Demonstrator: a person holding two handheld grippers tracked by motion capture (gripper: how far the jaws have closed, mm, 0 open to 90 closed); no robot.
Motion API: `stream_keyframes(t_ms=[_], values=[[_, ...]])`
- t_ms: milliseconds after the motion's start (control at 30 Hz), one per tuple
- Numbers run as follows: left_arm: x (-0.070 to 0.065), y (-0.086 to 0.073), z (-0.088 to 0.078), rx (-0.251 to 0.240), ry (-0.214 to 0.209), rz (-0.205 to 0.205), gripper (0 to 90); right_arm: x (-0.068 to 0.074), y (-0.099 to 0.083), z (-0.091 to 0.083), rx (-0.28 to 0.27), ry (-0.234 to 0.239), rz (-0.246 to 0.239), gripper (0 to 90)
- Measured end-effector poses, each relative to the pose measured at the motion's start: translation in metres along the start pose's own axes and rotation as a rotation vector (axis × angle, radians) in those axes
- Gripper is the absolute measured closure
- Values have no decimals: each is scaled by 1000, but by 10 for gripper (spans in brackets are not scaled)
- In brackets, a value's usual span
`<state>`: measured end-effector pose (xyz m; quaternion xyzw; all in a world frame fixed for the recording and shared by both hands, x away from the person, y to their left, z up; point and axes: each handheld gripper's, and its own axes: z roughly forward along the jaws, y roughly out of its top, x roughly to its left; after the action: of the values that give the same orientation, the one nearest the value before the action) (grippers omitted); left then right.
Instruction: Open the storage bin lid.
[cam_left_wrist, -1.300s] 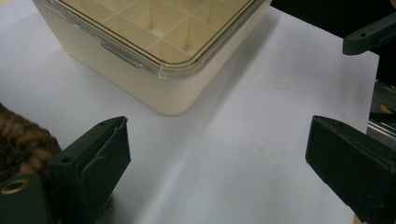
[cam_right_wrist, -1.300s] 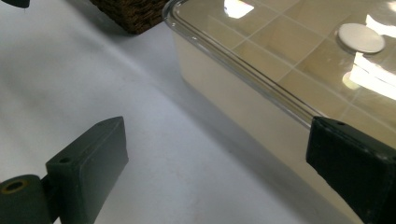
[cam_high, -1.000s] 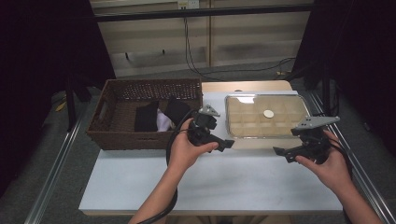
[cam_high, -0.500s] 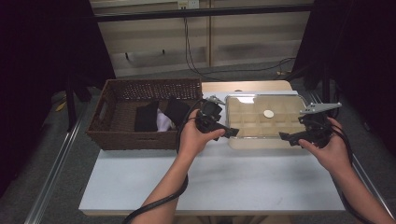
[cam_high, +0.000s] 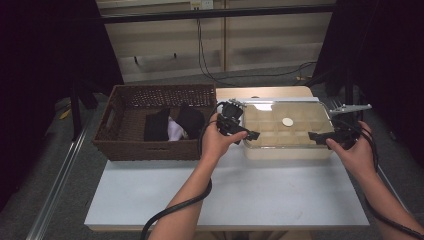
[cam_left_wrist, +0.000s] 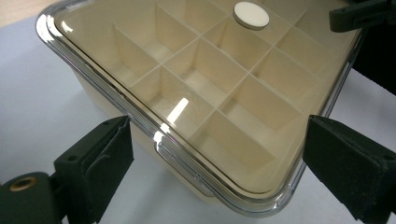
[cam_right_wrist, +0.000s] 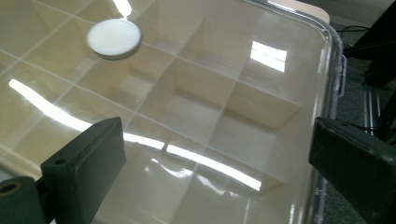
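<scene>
A cream box (cam_high: 287, 150) divided into several compartments stands at the table's back right. A clear lid (cam_high: 265, 114) with a white round knob (cam_high: 287, 121) covers it. My left gripper (cam_high: 247, 132) is open at the box's near left corner. In the left gripper view the corner of the box (cam_left_wrist: 224, 186) lies between the wide-apart jaws of the left gripper (cam_left_wrist: 224, 172). My right gripper (cam_high: 320, 136) is open at the box's right side. In the right gripper view the right gripper (cam_right_wrist: 219, 163) hangs just over the lid (cam_right_wrist: 210, 93), with the knob (cam_right_wrist: 114, 37) ahead.
A brown wicker basket (cam_high: 150, 150) with black and white cloth (cam_high: 172, 125) inside stands left of the box, close to my left hand. White tabletop (cam_high: 225, 195) stretches toward the near edge. Cables (cam_high: 225, 75) run along the floor behind.
Both grippers have moved away from the person toward the box. The left one reached its near left corner, and the right one came in over its right side.
</scene>
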<state>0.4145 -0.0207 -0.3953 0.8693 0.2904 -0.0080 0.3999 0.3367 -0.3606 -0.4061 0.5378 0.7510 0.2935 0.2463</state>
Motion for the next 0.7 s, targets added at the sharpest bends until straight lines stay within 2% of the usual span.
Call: stream_keyframes(t_ms=[133, 200, 333, 367, 467, 667, 700], values=[[1, 3, 2, 23, 14, -17, 86, -6, 0, 3, 0, -15, 27, 6], [1, 4, 4, 15, 22, -38, 86, -10, 1, 4, 6, -6, 26, 0], [-1, 4, 12, 31, 47, -55, 86, -13, 1, 8, 18, 4, 35, 0], [-1, 4, 12, 31, 47, -55, 87, -13, 1, 8, 18, 4, 35, 0], [0, 3, 17, 32, 57, -65, 93, -17, -1, 10, 19, 31, 76, 0], [0, 5, 21, 41, 80, -57, 107, -18, 1, 10, 32, 26, 79, 0], [-1, 5, 22, 29, 87, -70, 118, -20, 2, 11, 36, 25, 84, 0]])
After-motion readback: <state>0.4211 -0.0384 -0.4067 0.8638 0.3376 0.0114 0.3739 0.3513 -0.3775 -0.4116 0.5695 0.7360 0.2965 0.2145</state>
